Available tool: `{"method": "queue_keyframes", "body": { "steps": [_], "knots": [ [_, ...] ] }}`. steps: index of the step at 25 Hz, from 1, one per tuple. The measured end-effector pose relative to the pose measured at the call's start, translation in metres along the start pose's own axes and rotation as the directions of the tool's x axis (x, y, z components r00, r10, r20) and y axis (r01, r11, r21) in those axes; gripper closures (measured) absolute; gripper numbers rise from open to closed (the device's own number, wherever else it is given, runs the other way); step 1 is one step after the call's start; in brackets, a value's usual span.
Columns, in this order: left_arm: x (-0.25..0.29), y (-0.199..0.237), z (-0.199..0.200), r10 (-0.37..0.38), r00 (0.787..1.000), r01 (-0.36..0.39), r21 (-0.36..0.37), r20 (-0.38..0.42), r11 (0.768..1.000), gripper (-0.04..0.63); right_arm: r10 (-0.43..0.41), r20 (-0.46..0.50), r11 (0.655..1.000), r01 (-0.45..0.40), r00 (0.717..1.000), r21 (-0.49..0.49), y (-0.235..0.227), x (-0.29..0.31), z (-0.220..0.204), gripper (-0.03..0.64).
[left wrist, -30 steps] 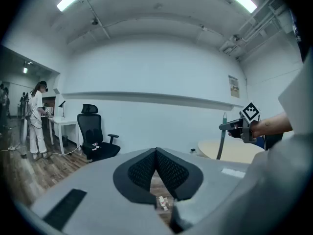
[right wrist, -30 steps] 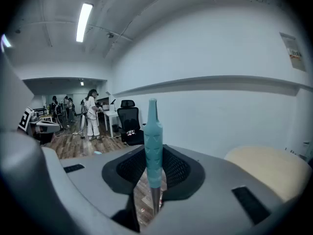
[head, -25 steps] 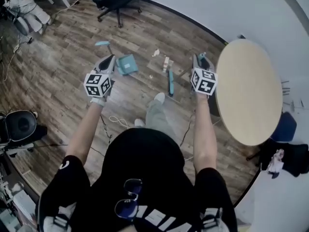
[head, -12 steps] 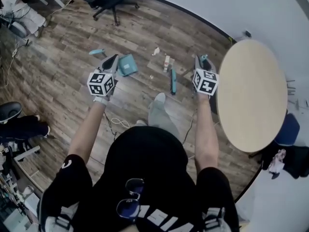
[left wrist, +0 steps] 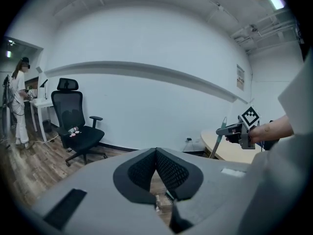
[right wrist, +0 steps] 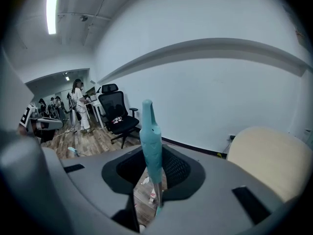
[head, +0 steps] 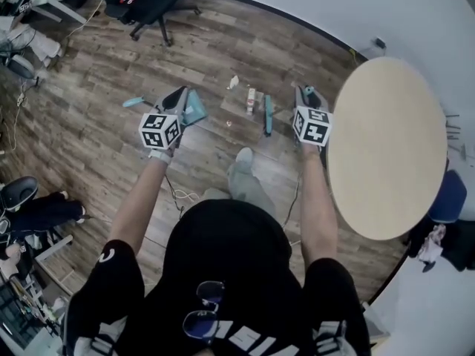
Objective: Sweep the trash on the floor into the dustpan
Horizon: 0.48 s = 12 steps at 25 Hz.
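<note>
The broom handle [right wrist: 150, 146] is clamped in the right claw [right wrist: 152, 173]; the left claw [left wrist: 156, 155] is pressed together, empty, near the dustpan [head: 195, 110].

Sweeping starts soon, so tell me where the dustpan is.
In the head view the dustpan sits on the floor left of centre, beside the left hand-held gripper, with the trash to its right.
</note>
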<state>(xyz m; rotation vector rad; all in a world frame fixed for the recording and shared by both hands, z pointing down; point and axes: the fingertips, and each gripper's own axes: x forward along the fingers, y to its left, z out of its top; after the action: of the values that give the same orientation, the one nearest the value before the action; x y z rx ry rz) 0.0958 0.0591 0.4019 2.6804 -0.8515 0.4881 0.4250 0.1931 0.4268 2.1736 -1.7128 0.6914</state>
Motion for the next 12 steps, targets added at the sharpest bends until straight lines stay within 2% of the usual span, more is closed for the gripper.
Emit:
{"method": "queue_keyframes", "body": {
  "steps": [7,12],
  "knots": [
    [0.064,-0.011,-0.013,-0.016,0.999,0.014,-0.044,-0.042,0.999,0.598,0.019,-0.075,0.999,-0.022,0.997,-0.032,-0.032,0.057,-0.026,0.529],
    [0.096,0.0,-0.029,-0.035,0.997,0.029,-0.074,-0.071,0.997,0.598,0.014,-0.118,0.999,-0.02,0.993,-0.05,-0.044,0.1,-0.04,0.529]
  ]
}}
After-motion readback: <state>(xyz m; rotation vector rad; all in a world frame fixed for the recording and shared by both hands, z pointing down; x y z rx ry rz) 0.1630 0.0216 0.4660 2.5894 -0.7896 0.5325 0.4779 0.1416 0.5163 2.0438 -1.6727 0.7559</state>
